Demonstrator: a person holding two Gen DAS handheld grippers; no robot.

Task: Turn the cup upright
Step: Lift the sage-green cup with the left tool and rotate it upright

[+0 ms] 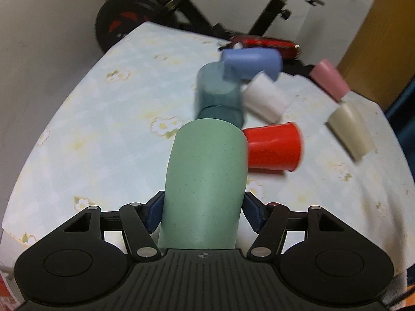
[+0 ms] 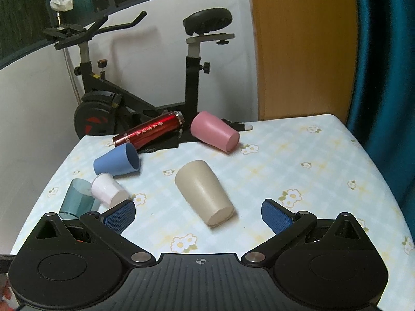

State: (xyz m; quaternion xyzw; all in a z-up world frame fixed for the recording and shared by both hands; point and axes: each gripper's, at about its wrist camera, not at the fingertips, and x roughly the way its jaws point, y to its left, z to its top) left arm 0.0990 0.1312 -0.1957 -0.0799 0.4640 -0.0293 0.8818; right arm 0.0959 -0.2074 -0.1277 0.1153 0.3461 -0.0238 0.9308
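Mint-green speckled cup (image 1: 205, 181): clamped between the blue pads of the left gripper (image 1: 202, 213), lying along the fingers and raised over the near edge of the table (image 1: 103, 129). Right gripper (image 2: 198, 216): jaws spread wide, nothing held, level above the near edge, beige cup (image 2: 203, 197) on its side between the fingers. Lying tipped toward the far edge: blue cup (image 2: 116, 162), white cup (image 2: 107, 190), pink cup (image 2: 214, 134), red flask (image 2: 149, 129). Red cup (image 1: 273, 146): on its side just beside the held cup.
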